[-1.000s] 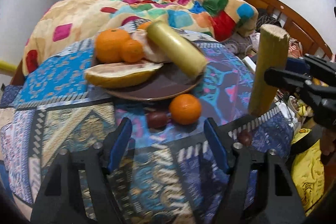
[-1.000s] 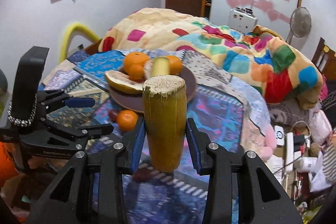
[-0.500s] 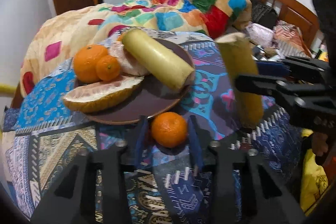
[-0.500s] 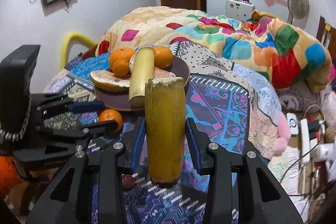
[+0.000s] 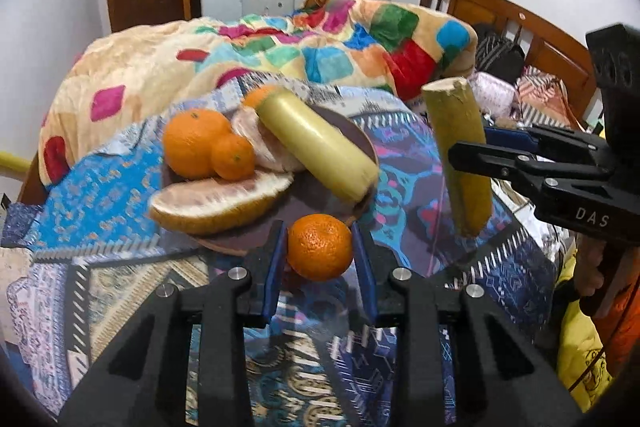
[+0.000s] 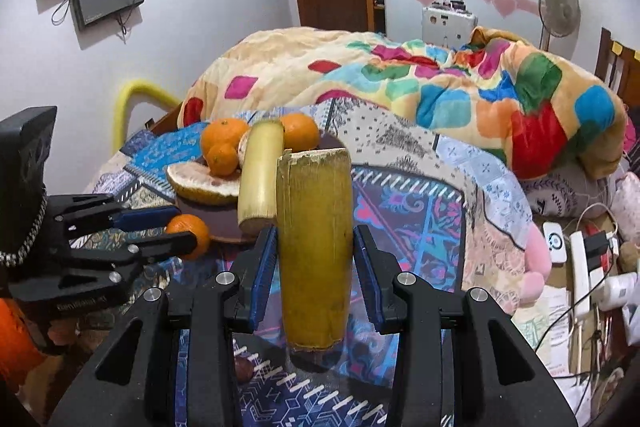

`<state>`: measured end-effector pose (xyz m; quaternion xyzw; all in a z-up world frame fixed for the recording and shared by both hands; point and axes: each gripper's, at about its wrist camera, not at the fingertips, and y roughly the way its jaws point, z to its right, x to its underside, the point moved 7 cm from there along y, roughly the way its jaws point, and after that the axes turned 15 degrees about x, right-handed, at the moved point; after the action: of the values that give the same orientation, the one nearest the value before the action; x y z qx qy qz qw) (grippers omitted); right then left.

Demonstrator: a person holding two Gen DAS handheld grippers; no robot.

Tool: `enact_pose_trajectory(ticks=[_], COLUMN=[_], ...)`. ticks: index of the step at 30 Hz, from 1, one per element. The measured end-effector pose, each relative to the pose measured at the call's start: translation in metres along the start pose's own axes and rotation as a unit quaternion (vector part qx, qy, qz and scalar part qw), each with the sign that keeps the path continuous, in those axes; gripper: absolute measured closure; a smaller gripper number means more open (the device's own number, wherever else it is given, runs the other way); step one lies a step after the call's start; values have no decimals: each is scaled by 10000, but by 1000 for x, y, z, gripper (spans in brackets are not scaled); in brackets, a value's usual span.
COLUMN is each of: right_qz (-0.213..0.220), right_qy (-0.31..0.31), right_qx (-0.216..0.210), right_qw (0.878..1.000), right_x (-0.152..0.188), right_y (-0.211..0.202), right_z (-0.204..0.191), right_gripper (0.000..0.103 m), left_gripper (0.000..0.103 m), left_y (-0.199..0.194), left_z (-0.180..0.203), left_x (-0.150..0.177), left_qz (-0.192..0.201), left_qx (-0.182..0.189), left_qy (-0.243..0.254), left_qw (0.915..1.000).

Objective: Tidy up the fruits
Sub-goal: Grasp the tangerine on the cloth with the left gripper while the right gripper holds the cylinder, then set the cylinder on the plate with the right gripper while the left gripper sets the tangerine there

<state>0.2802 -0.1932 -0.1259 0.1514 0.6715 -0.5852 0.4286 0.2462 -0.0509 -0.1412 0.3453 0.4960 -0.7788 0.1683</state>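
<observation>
A dark brown plate (image 5: 308,201) on the patterned cloth holds a pomelo wedge (image 5: 220,199), a pale sugarcane piece (image 5: 316,143), a peeled pomelo segment and several oranges (image 5: 192,139). Just in front of its rim, my left gripper (image 5: 318,231) is shut on a small orange (image 5: 320,247), blue pads pressing both sides. The right wrist view shows that orange (image 6: 192,227) held close to the plate's edge (image 6: 220,223). My right gripper (image 6: 316,239) is shut on an upright yellow sugarcane piece (image 6: 316,247), which hangs to the right of the plate (image 5: 460,155).
A small dark red fruit (image 6: 244,367) lies on the cloth below the held cane. A colourful quilt (image 5: 280,59) is heaped behind the plate. Right of the bed are a wooden headboard (image 5: 520,19), a power strip (image 6: 580,267) and cables.
My left gripper moved forward around the loose orange, shut on it and rose a little. The right gripper with the sugarcane drifted toward the plate.
</observation>
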Motion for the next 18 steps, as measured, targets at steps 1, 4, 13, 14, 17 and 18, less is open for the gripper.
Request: enact_pose_trajectory(ticks=[1,4,13,14,17,18], right_qz=[32,79,222,218,205,199], right_qy=[21,86,29,17,-11,-13], right_qx=[-2,-52,30,32,55,61], right_qw=[10000,9999,9997,9998,9998,9998], right_x=[-3,-11,-40,-41,-43,-44], right_y=[-1,1,18,21,27,29], right_z=[0,0,-9,-10,-12,-12], right_gripper=[67,67,68,67,67,68], left_gripper=[70,70,70,70,70,69], left_y=[-2,-2,18,20,26,27], left_z=[-2,-9,-24,-25,-28,-28], left_x=[-3,-10,-12,-12,-11,-11], left_qz=[31,97,52,40,-1,13], left_qx=[-32,-147,-191,-195,-222,-180], left_qy=[1,13,-62,-68,-113,-139], left_qw=[10000,9998,9998,9998,9997,9997])
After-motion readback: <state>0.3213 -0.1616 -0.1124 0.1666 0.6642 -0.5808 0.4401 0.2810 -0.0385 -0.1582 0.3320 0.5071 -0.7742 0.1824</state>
